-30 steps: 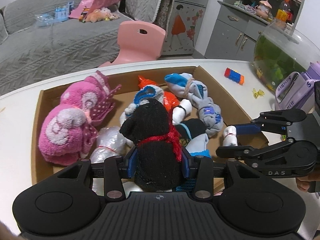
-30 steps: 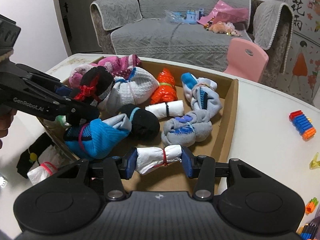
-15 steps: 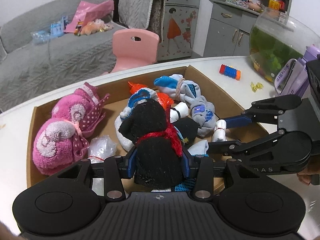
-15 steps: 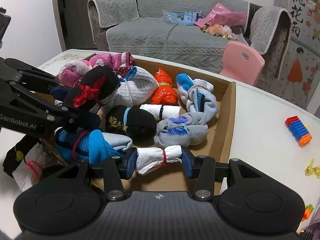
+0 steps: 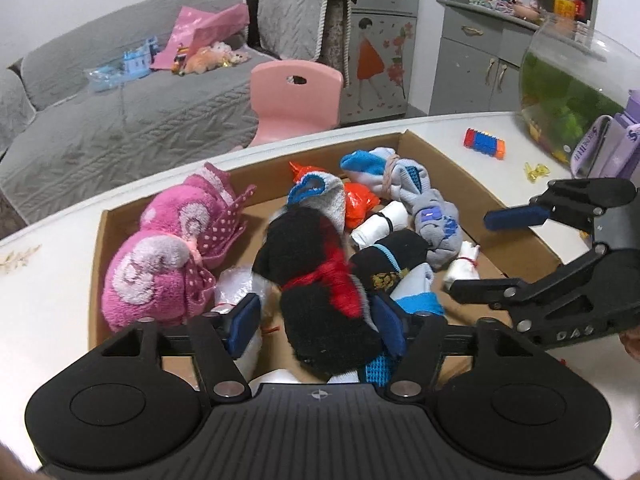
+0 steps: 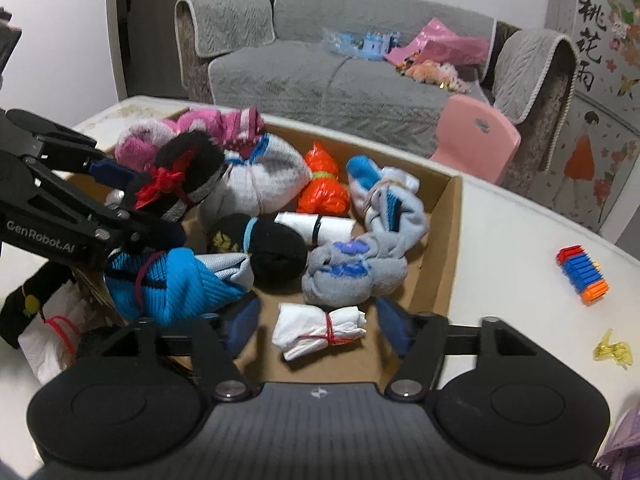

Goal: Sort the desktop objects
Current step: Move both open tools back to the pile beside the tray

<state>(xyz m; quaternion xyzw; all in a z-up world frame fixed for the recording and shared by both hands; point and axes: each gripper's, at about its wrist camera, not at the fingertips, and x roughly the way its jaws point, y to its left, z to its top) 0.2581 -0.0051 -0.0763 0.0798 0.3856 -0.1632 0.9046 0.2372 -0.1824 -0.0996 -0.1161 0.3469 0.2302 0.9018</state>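
An open cardboard box (image 5: 440, 160) (image 6: 444, 248) on the white table holds several rolled sock bundles. My left gripper (image 5: 317, 322) (image 6: 156, 204) hangs over the box's near side. Its jaws are opening around a black bundle tied with red (image 5: 324, 304) (image 6: 180, 168), and a gap shows beside the left pad. My right gripper (image 6: 317, 326) (image 5: 474, 258) is opening too. A white bundle with a red band (image 6: 320, 330) lies on the box floor between its pads, clear of both.
A pink fluffy bundle (image 5: 160, 256), an orange one (image 6: 322, 184) and grey-blue ones (image 6: 356, 268) fill the box. Black and white socks (image 6: 44, 320) lie outside its near corner. A toy block (image 6: 582, 274), a yellow clip (image 6: 612, 350) and a fish bowl (image 5: 568, 92) are to the right.
Both grippers have opened. The left let go of the black bundle and the right let go of the white bundle, which now rests on the box floor.
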